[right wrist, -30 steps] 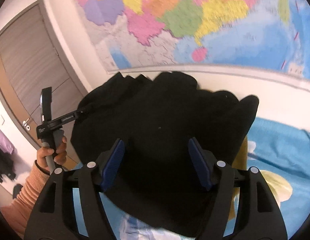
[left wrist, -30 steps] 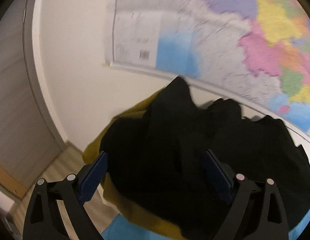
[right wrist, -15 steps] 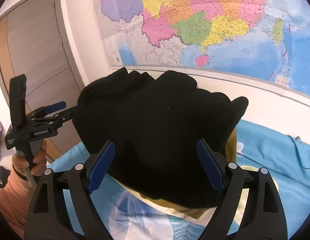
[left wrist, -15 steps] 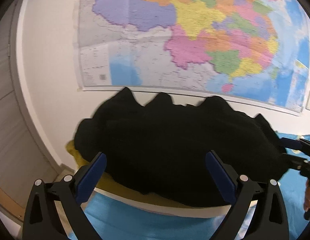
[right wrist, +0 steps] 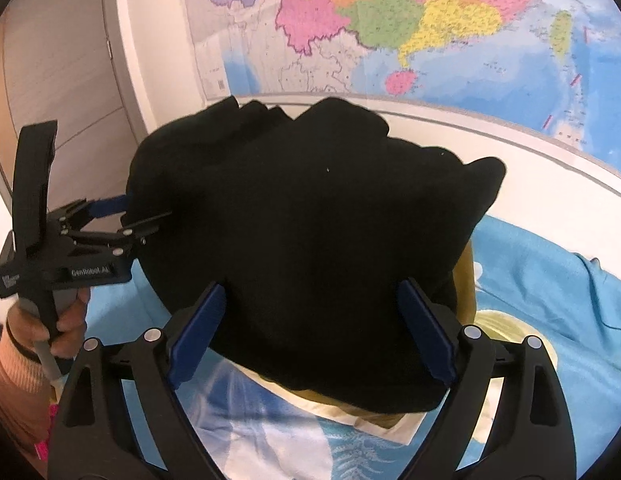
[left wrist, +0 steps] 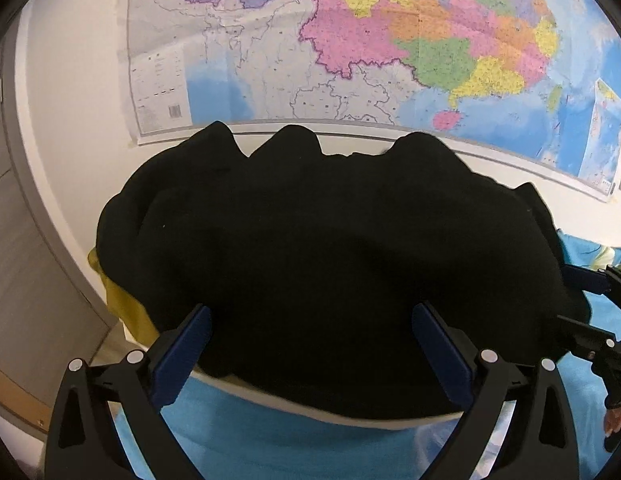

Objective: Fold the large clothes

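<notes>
Sweater [left wrist: 330, 264], black and bunched, sits on the blue bedsheet [right wrist: 550, 288] below the wall map [left wrist: 350, 40], straight ahead of both our grippers. Left gripper [left wrist: 310, 344] gapes wide; right gripper [right wrist: 310, 332] has just opened wide, gripping nothing.

Right gripper [right wrist: 310, 328] angled downward, blue pads spread wide, jaws just opened further, dark cloth lying between them, unpinched. Left gripper [left wrist: 308, 354] likewise tilted down, jaws parted wide. Person's left hand [right wrist: 64, 320] wrapped round its handle, peach sleeve at wrist.
</notes>
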Demonstrator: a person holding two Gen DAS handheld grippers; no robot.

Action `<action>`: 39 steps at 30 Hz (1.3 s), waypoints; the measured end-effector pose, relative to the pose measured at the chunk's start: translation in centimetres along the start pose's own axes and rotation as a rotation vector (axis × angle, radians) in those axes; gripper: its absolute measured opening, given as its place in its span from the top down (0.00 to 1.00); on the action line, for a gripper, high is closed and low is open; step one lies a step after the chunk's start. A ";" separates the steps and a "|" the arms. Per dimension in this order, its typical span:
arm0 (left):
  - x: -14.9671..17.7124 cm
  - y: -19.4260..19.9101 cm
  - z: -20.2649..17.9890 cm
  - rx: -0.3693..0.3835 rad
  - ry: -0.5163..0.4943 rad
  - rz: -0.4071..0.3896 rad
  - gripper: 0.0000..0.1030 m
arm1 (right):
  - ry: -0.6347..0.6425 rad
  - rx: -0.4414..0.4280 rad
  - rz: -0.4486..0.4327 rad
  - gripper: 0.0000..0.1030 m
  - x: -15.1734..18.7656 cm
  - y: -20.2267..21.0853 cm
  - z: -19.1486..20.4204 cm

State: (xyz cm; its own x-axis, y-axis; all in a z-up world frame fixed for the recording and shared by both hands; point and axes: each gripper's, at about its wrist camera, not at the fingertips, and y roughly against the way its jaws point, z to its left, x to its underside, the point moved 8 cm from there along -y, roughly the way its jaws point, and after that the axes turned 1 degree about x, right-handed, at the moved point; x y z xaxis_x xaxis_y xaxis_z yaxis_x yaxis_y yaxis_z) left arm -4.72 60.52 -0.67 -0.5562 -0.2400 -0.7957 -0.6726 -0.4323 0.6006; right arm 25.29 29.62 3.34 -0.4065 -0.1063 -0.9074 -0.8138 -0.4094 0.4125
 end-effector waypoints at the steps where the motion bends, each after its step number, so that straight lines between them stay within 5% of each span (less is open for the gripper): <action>1: 0.1 0.3 -0.1 0.000 0.013 0.000 0.06 | -0.005 -0.003 -0.009 0.12 0.0 0.4 0.1; 8: 1.9 3.0 -1.8 -0.051 0.042 -0.027 0.07 | 0.009 -0.017 -0.065 0.06 0.9 3.0 1.5; 26: 9.1 7.1 -4.8 -0.048 0.111 0.061 0.07 | 0.066 -0.020 -0.035 0.06 7.7 7.0 4.3; 39: 10.9 9.5 -5.3 -0.083 0.126 0.049 0.07 | 0.041 -0.011 -0.031 0.06 10.3 8.9 4.6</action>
State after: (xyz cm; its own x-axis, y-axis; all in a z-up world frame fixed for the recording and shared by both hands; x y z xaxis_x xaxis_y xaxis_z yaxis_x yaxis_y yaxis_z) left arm -14.64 49.18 -4.08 -0.5180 -0.3674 -0.7725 -0.6008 -0.4865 0.6343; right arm 11.98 29.05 -1.99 -0.3633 -0.1304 -0.9225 -0.8210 -0.4232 0.3831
